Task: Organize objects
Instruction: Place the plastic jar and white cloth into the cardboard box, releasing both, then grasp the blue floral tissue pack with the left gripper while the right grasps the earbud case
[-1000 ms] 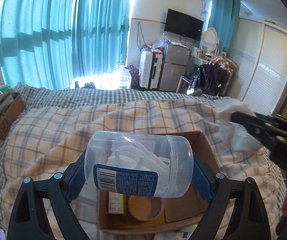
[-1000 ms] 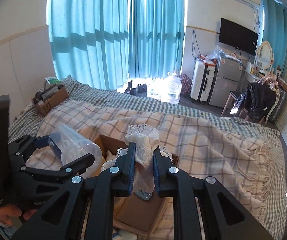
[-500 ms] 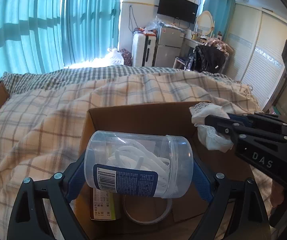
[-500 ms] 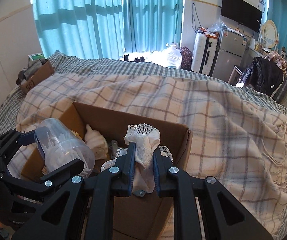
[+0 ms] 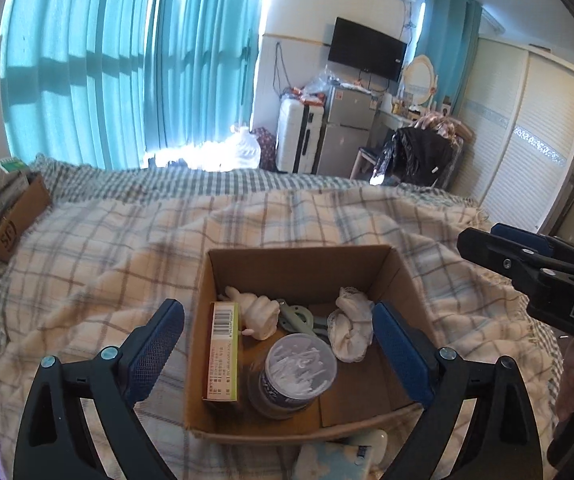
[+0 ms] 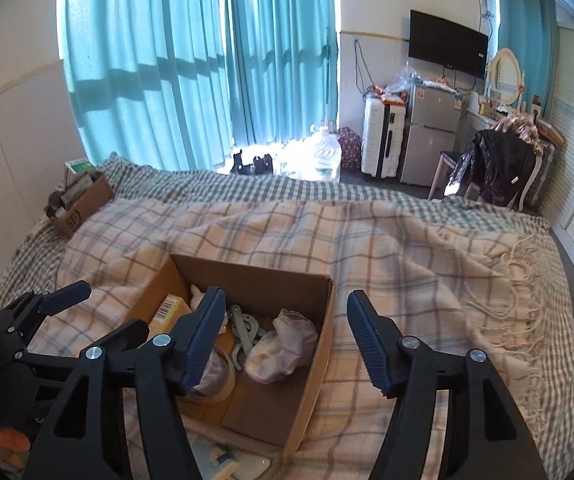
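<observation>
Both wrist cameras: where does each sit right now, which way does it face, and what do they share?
Left wrist: on the left gripper, above the cardboard box, looking down and across the bed; its own open fingers frame the plastic jar, and the right gripper enters at right.
Right wrist: on the right gripper, over the box's right edge, facing the curtains; the left gripper shows at left.
Shared: the box, lace cloth, plaid blanket.
</observation>
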Available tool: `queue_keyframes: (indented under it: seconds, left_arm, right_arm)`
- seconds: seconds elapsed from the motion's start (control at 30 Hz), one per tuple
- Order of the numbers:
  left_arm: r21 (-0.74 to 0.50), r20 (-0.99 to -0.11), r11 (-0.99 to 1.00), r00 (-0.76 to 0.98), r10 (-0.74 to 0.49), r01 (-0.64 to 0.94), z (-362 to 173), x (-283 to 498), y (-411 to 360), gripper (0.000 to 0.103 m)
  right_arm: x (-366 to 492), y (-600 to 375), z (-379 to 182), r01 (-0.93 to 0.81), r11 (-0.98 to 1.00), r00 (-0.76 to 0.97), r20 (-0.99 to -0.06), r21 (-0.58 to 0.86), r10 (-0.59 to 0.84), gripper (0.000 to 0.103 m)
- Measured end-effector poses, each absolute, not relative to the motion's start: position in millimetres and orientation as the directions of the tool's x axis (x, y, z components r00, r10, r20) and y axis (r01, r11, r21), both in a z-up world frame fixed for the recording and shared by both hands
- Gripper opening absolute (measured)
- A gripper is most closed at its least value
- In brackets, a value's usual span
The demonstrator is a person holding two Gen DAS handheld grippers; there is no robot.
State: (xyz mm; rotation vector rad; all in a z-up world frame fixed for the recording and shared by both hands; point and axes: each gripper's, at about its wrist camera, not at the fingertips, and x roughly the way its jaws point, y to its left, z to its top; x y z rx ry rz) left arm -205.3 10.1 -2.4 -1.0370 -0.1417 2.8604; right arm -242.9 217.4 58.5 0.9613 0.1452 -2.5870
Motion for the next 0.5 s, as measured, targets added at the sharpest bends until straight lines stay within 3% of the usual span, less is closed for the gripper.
queue_keyframes:
  seconds: [0.07, 0.3, 0.43, 0.5]
  left_arm:
    - [-0.101, -0.616, -0.993, -0.780, 0.111, -0.062, 10.3, -191.3, 12.2, 0.103]
    - [-0.110, -0.586, -0.993, -0.803, 0.105, -0.050, 24.7, -151.4, 8.0, 0.103]
    - [-0.103, -0.602, -0.995, -0.795, 0.076, -0.017, 13.7, -136.1, 3.6, 0.103]
    - [-0.106, -0.624, -0.994, -0.777, 0.077, -0.014, -1.4, -130.1, 2.0, 0.103]
  right_arm:
    - [-227.1, 222.4, 75.3, 0.379, -0.925, -0.715, -0.628, 0.021, -0.307, 0.066]
    - [-171.6, 238.4, 102.2, 0.371, -0.929, -0.754, -0.581, 0.009, -0.307, 0.075]
    - [-149.4, 240.7, 78.6, 0.378, -0.926, -0.745, -0.597, -0.008, -0.299, 0.088]
    - [-144.3, 239.6, 55.7, 0.367, -0.930, -0.735, -0.623, -0.031, -0.269, 0.089]
